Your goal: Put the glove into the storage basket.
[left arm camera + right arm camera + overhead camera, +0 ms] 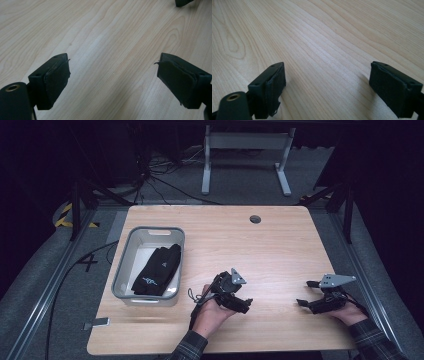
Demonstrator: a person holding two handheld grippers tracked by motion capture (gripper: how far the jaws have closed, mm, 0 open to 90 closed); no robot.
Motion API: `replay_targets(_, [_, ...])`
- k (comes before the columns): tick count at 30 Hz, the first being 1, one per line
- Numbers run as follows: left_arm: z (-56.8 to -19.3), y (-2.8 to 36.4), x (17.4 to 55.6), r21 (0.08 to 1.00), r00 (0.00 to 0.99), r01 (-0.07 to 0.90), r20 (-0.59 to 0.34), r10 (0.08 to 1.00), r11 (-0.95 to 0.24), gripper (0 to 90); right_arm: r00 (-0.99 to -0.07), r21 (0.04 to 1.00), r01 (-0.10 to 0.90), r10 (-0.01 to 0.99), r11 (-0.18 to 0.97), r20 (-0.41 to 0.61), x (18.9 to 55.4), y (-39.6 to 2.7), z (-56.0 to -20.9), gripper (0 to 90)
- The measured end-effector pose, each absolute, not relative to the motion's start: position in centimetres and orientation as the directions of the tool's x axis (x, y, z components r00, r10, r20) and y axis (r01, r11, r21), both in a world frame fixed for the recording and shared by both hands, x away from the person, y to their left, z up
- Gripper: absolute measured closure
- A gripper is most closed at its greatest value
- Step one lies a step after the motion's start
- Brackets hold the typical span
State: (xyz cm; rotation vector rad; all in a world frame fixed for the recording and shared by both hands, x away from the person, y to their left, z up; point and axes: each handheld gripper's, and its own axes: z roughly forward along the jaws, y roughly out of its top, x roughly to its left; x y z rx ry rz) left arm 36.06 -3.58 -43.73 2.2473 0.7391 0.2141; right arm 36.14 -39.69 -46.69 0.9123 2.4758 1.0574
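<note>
High view has the black gloves (156,269) lying in the grey bin (123,270) at the table's (270,250) left, well apart from both tools. The left gripper (244,303) is nearer to them, the right gripper (306,295) far over at the right. Both have jaws spread wide over bare wood, pinching nothing.

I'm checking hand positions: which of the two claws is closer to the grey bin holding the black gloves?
The left claw, near the table's middle; the right claw sits far from the bin.
</note>
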Motion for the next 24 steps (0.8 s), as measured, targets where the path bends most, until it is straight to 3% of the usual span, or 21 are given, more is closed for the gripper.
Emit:
replay_targets(12, [-46.9, -5.4, 35.8, 0.669, 0.824, 0.431, -0.018, 0.566, -0.606, 9.2, -0.755, 0.728, 0.436, 0.655, 0.53, -0.025, 36.1, -39.7, -46.7, 14.2])
replay_targets(24, [-47.4, -5.2, 35.7, 0.702, 0.837, 0.401, -0.02, 0.547, -0.588, 6.8, -0.756, 0.728, 0.435, 0.654, 0.53, -0.025, 36.1, -39.7, -46.7, 14.2])
